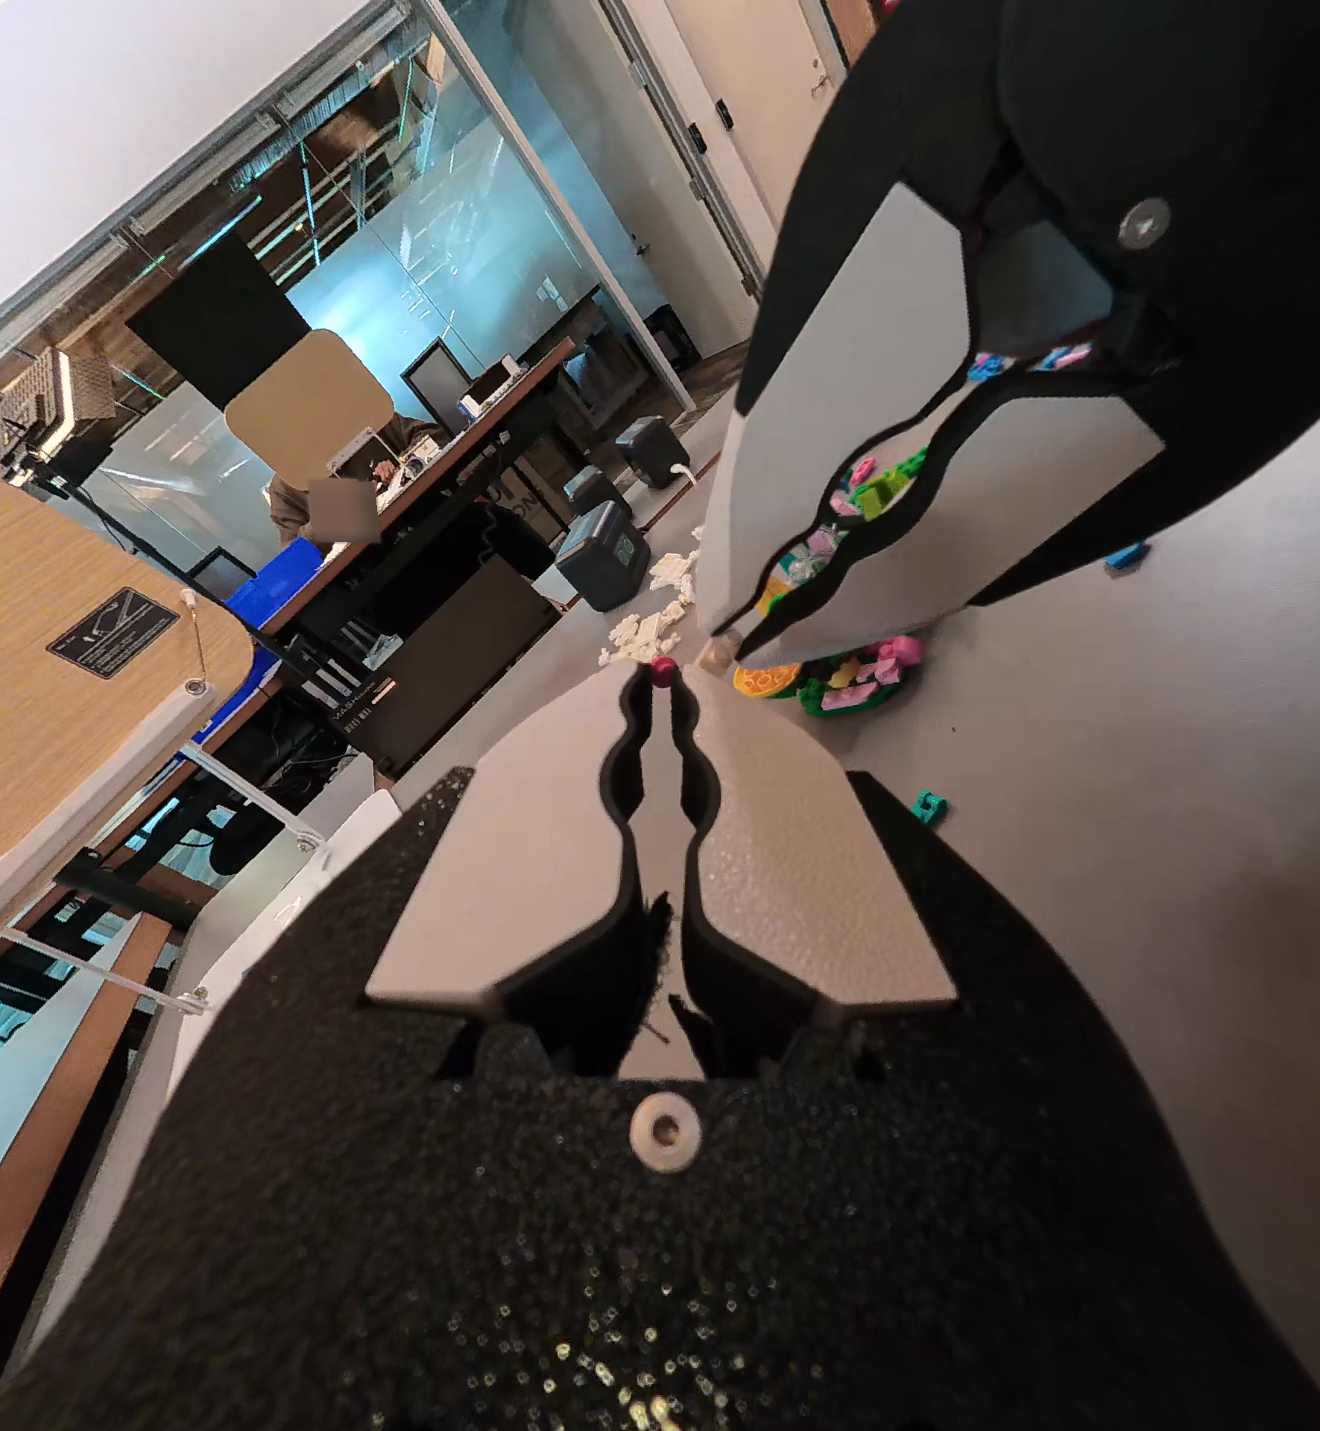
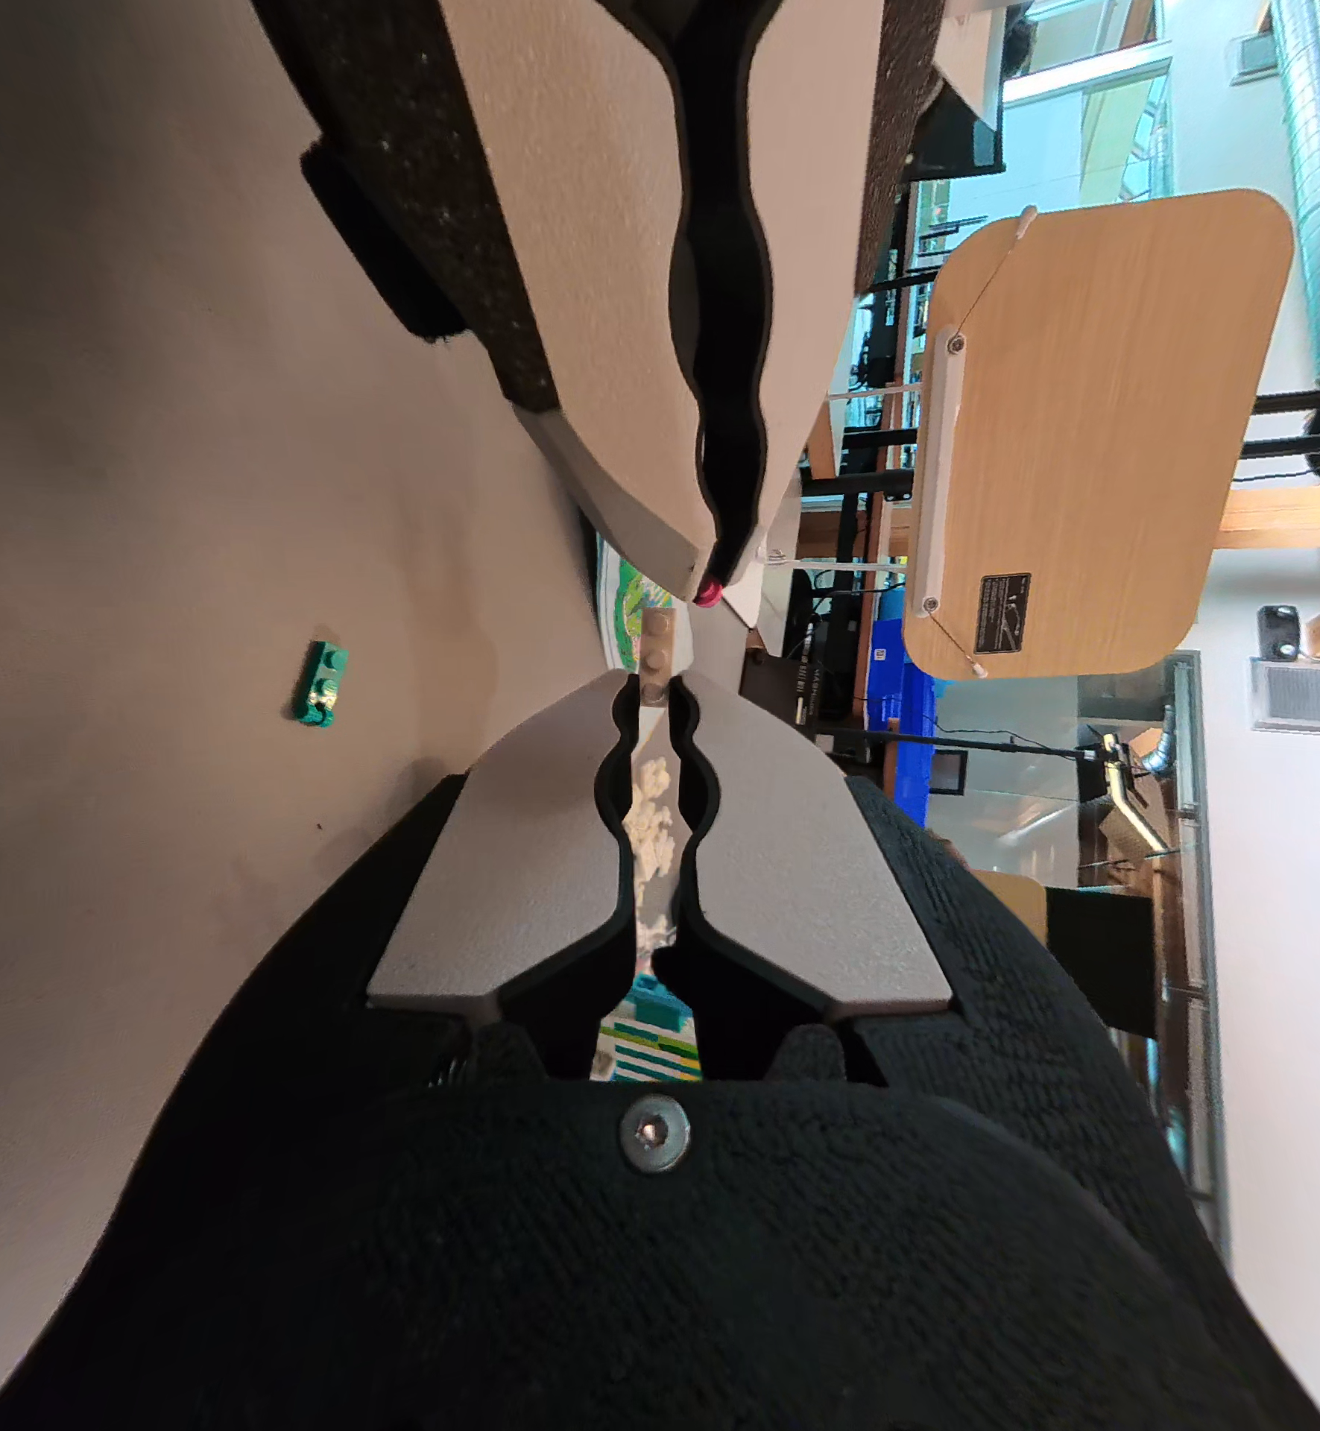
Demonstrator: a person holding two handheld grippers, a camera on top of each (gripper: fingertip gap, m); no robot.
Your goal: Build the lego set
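My left gripper [image 1: 663,683] is shut on a small magenta round stud [image 1: 664,670] at its fingertips. My right gripper [image 2: 653,685] is shut on one end of a tan plate [image 2: 658,650] with a row of studs. The two grippers meet tip to tip above the white table. The stud [image 2: 709,592] hangs just above the far end of the tan plate, close to it; I cannot tell if they touch. In the left wrist view the right gripper [image 1: 730,631] comes in from the upper right with the tan plate [image 1: 721,652] at its tip.
A colourful part-built model [image 1: 846,681] with green, pink and orange pieces lies behind the grippers. A pile of white bricks [image 1: 653,619] lies near the table's edge. A loose teal brick [image 2: 321,684] and a blue brick [image 1: 1125,556] lie on the white table [image 1: 1106,852]. A wooden panel [image 2: 1090,434] stands beyond. Both grippers' tips are close together, under 4 cm apart.
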